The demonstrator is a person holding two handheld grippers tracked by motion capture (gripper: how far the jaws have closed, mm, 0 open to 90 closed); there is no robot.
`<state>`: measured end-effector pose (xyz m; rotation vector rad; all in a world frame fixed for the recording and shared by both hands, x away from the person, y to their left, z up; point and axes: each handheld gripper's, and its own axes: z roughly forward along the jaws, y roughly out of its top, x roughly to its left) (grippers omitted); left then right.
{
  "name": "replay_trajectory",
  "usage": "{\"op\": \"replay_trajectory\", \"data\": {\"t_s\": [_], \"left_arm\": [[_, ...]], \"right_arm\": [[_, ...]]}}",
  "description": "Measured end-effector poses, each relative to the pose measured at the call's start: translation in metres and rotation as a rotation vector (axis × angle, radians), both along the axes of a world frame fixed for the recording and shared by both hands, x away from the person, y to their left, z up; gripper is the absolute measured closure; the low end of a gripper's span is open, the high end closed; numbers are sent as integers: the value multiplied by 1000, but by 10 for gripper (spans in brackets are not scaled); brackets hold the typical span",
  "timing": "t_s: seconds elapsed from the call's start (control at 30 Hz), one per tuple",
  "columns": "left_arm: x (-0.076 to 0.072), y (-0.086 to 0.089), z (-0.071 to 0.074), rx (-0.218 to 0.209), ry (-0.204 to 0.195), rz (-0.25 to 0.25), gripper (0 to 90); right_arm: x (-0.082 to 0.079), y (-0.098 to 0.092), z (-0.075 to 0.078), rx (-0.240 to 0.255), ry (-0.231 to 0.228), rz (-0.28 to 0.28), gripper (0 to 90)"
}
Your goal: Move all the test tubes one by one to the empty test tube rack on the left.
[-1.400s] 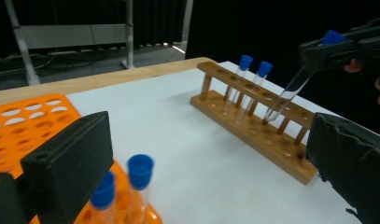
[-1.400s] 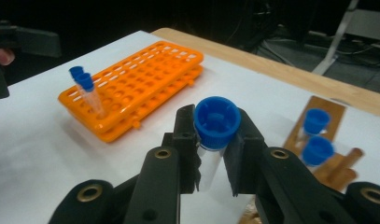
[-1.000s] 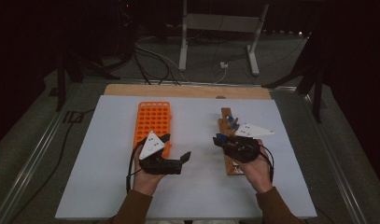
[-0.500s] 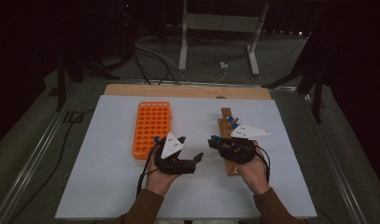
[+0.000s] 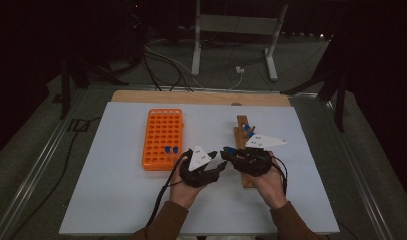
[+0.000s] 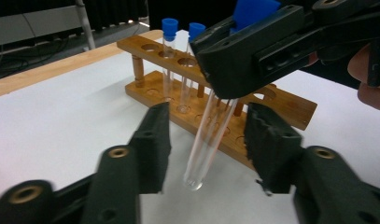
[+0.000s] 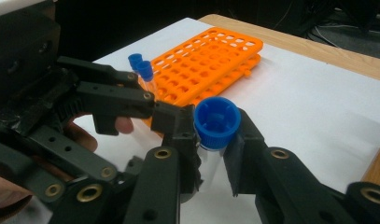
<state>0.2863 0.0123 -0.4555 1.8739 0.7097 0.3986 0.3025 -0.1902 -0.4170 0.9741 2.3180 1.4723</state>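
So far, two blue-capped tubes [image 5: 170, 149] already stand in the near corner holes of the orange plastic rack with its grid of holes [image 5: 162, 131], off to the outer side of my left gripper [image 5: 217, 168], and two more blue-capped tubes [image 6: 178, 60] wait in the two-tier wooden rack [image 6: 281, 100] just beyond my jaws. The clear glass test tube with the blue screw cap [image 6: 207, 140] is in mid-handover between them. My right gripper [image 7: 211, 140] is clamped tight just under that cap [image 7: 217, 116] and holds the tube tilted, its rounded bottom hanging free above the white table [image 5: 116, 200]. My left jaws have just been closing, with the tube's lower half between them; in the left gripper view a gap shows on either side of the glass, so I judge the pads are not yet pressing. What is left, as I read it: finish the left grip, let the right jaws go, carry this tube to an empty hole in the orange rack beside the first two, then move the remaining pair the same way.
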Motion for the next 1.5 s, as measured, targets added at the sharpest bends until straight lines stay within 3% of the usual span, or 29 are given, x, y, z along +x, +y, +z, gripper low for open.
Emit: {"op": "replay_trajectory", "data": {"t_s": [0.27,0.53,0.73,0.97,1.13,1.33,1.5], "left_arm": [[2,-3,-1,-16,-1,-26,724],[1,-7,-2,-15,-6,-46,782],[4,-3,-2,-4,3,-26,783],[6,2,-1,-7,11,-7,783],[5,9,2,-20,6,7,783],[4,18,7,-33,-3,22,783],[2,26,10,-50,-7,33,783]], "right_arm": [[2,0,-3,9,13,5,764],[4,-3,-4,28,27,2,747],[5,-11,0,89,17,-3,519],[6,-16,4,107,-2,-31,328],[5,-19,7,86,-27,-67,166],[6,-24,8,79,-42,-89,38],[8,-30,8,75,-39,-101,0]]}}
